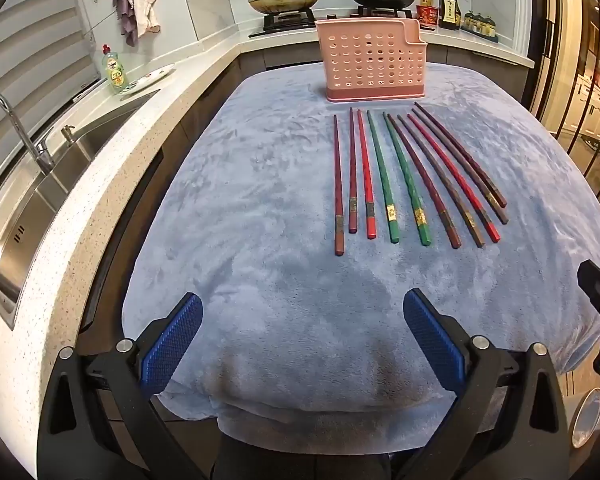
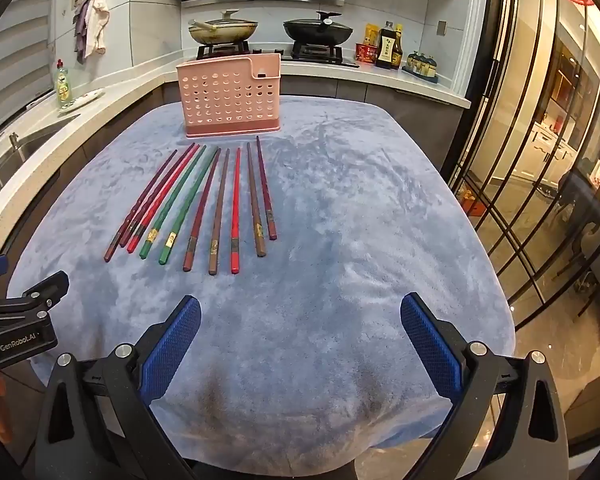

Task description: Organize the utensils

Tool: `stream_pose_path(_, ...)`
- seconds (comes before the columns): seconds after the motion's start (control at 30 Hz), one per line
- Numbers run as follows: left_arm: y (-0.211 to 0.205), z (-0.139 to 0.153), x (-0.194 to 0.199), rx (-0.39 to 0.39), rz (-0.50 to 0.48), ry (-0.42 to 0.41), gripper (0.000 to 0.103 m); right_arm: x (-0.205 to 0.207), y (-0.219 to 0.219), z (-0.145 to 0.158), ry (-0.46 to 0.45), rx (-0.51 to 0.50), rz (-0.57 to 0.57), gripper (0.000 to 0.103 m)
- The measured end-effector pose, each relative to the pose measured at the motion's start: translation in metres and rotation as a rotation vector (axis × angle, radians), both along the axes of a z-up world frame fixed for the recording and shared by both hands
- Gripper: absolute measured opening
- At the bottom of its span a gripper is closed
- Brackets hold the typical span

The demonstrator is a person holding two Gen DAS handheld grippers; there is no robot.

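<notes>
Several chopsticks (image 1: 392, 184) in red, green and brown lie side by side on a blue cloth (image 1: 260, 200), tips toward a pink perforated utensil holder (image 1: 372, 62) standing at the far end. They also show in the right wrist view (image 2: 204, 204), as does the holder (image 2: 230, 96). My left gripper (image 1: 302, 312) is open and empty above the near part of the cloth, short of the chopsticks. My right gripper (image 2: 300, 316) is open and empty, likewise at the near edge. The left gripper's body (image 2: 16, 320) shows at the right view's left edge.
A speckled counter (image 1: 112, 184) with a sink (image 1: 40, 200), tap and green soap bottle (image 1: 116, 70) runs along the left. Two pans (image 2: 224, 30) sit on the stove behind the holder, with sauce bottles (image 2: 388, 48) beside. Glass doors (image 2: 540, 160) stand on the right.
</notes>
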State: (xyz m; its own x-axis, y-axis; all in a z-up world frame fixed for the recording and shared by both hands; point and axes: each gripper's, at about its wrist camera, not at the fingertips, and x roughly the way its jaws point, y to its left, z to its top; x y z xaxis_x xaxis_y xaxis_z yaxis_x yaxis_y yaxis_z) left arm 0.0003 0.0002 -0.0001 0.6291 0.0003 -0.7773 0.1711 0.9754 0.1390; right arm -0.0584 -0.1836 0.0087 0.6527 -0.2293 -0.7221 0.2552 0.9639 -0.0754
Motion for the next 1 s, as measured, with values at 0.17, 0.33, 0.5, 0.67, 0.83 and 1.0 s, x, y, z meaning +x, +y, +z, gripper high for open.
stream_pose_path(0.17,0.0025,-0.0009,-0.0003,-0.005,0.003,-0.002,0.096,-0.0003,0.0011,0.0014,-0.003,-0.001,0.003,0.096)
stream_pose_path(0.33,0.0026,0.0042,-0.0049,-0.004,0.003,-0.001,0.096,0.0029,0.0001,-0.0022,-0.004,0.0,0.007,0.096)
stream_pose_path(0.5,0.0005,0.0009,-0.0018,-0.004,0.001,0.002,0.096,-0.0002,0.0025,0.0044,-0.006,-0.013,0.004,0.096)
stream_pose_path(0.67,0.0003,0.0012,-0.0015,-0.003,0.002,0.004,0.096,-0.0006,0.0032,0.0038,-0.007,-0.016,0.003,0.096)
stream_pose_path(0.83,0.001,0.0017,0.0007,-0.001,-0.001,0.004,0.096,-0.0001,0.0028,0.0039,-0.008,-0.015,0.004,0.096)
stream_pose_path(1.0,0.0008,0.0018,0.0007,-0.002,-0.001,0.005,0.096,-0.0001,0.0027,0.0052,-0.009,-0.015,0.005,0.096)
